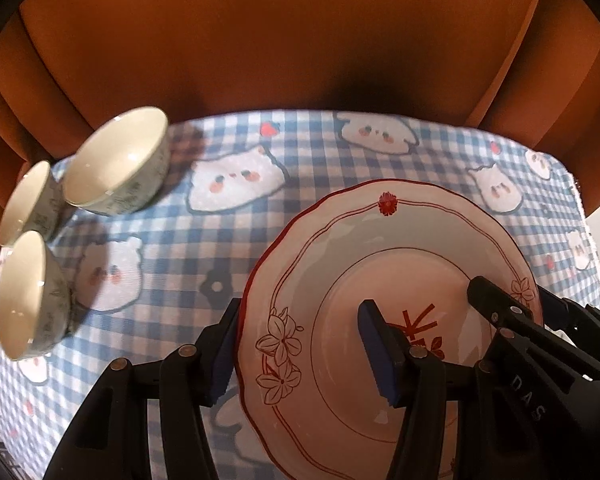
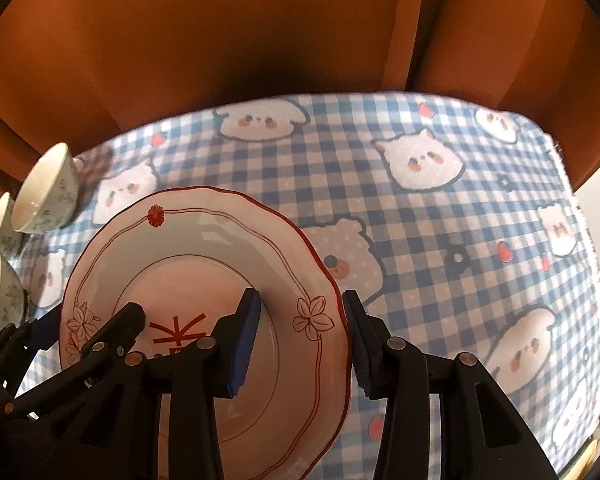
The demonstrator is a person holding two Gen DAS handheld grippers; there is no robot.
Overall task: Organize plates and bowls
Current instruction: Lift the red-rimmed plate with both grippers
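Black gripper fingers with blue pads fill the bottom of both wrist views. Left gripper (image 1: 300, 352) clamps the left rim of the plate (image 1: 380, 264): one pad sits outside and below the rim, the other presses on the plate's inner face. Right gripper (image 2: 300, 344) clamps the opposite, right rim of the same plate (image 2: 204, 248), one pad on the inner face, one outside the edge. Both jaws are closed onto the rim, partly apart because the plate's lip is between them. Each view also catches the other gripper's black fingers on the far side of the plate.

Count: one plate, white with a red scalloped edge, red line flowers and a red character in the middle. It looks tilted and held over the bench (image 1: 308, 176), right of centre; whether its near edge touches the cloth cannot be told.

Three bowls (image 1: 116, 160), cream inside with a green leaf pattern outside, stand close together at the left end of the bench, clear of the plate.

One blue-white checked tablecloth (image 2: 440, 240) with cartoon animal faces covers the bench. Orange curtain (image 1: 280, 40) hangs behind.
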